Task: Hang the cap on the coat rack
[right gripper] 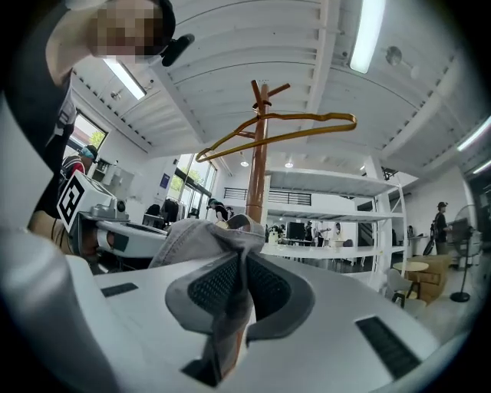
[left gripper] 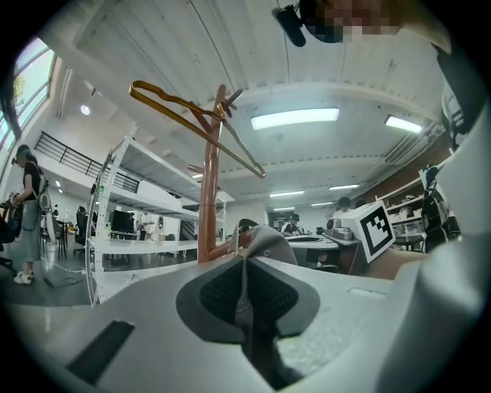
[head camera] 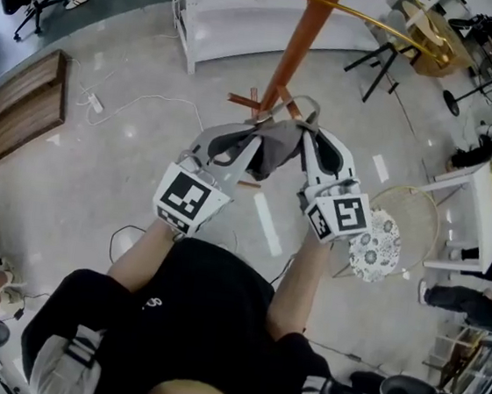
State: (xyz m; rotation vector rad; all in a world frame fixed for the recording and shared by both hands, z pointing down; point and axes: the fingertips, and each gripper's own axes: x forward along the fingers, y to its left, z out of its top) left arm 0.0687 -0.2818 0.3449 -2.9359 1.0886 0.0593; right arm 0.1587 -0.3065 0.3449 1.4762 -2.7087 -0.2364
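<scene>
A grey cap [head camera: 274, 147] hangs stretched between my two grippers, just in front of the orange-brown coat rack pole [head camera: 300, 35]. My left gripper [head camera: 251, 137] is shut on the cap's left edge; grey fabric [left gripper: 268, 244] bulges past its jaws in the left gripper view. My right gripper [head camera: 304, 136] is shut on the cap's right side, and crumpled grey cloth [right gripper: 201, 230] fills its jaws in the right gripper view. The rack's pole [left gripper: 209, 192] rises close ahead, with short pegs [head camera: 240, 101] near the cap. A yellow wire hanger [right gripper: 285, 130] sits high on the pole [right gripper: 257, 165].
A white shelving unit [head camera: 240, 14] stands behind the rack. A round patterned stool [head camera: 375, 243] and a white table [head camera: 477, 218] are at the right. A wooden bench [head camera: 15, 112] lies at the left, with a cable [head camera: 129, 99] on the floor. People stand farther off.
</scene>
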